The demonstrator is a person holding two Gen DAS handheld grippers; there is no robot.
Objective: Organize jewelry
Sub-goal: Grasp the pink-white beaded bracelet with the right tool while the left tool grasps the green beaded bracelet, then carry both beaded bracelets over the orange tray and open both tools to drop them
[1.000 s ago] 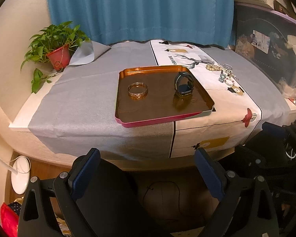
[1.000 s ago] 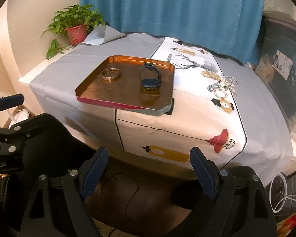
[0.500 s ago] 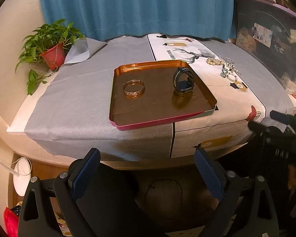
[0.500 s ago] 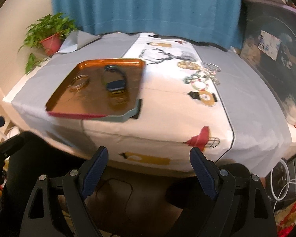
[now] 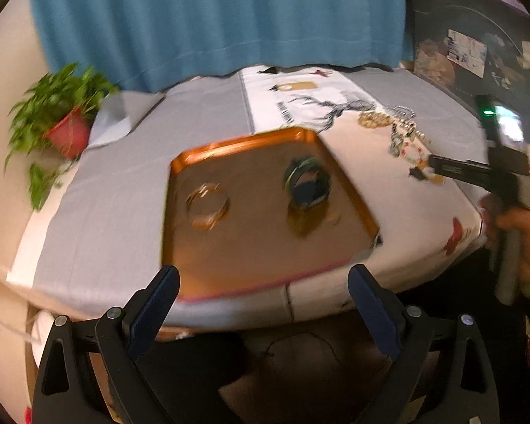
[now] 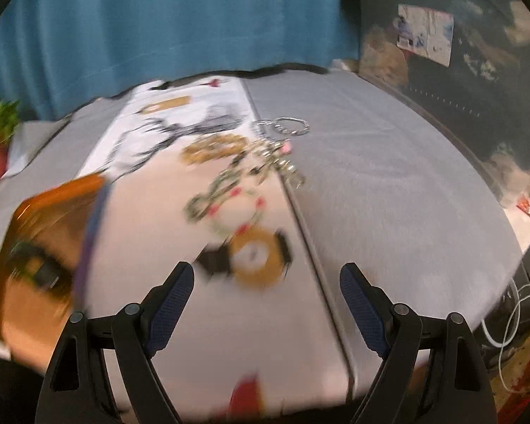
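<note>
A copper tray (image 5: 261, 247) sits on the table and holds a thin bangle (image 5: 207, 206) and a dark watch (image 5: 307, 186). Loose jewelry (image 6: 243, 173) lies on the white runner to the tray's right: a beaded bracelet (image 6: 213, 148), a silver chain (image 6: 282, 127) and green-and-red pieces. My left gripper (image 5: 264, 295) is open and empty at the tray's near edge. My right gripper (image 6: 266, 288) is open and empty, low over the runner just in front of the jewelry pile. It also shows from the side in the left wrist view (image 5: 452, 169). The tray (image 6: 42, 219) is at the left in the right wrist view.
A potted plant (image 5: 60, 123) stands at the table's far left. A blue curtain (image 5: 222, 17) hangs behind. A dark cabinet (image 6: 459, 70) stands to the right. The grey cloth (image 6: 388, 183) covers the table's right side. Cables (image 6: 512, 318) lie on the floor.
Both grippers have moved forward toward the table. The right one swung right and now hovers over the runner near the jewelry pile. The left one closed in on the tray.
</note>
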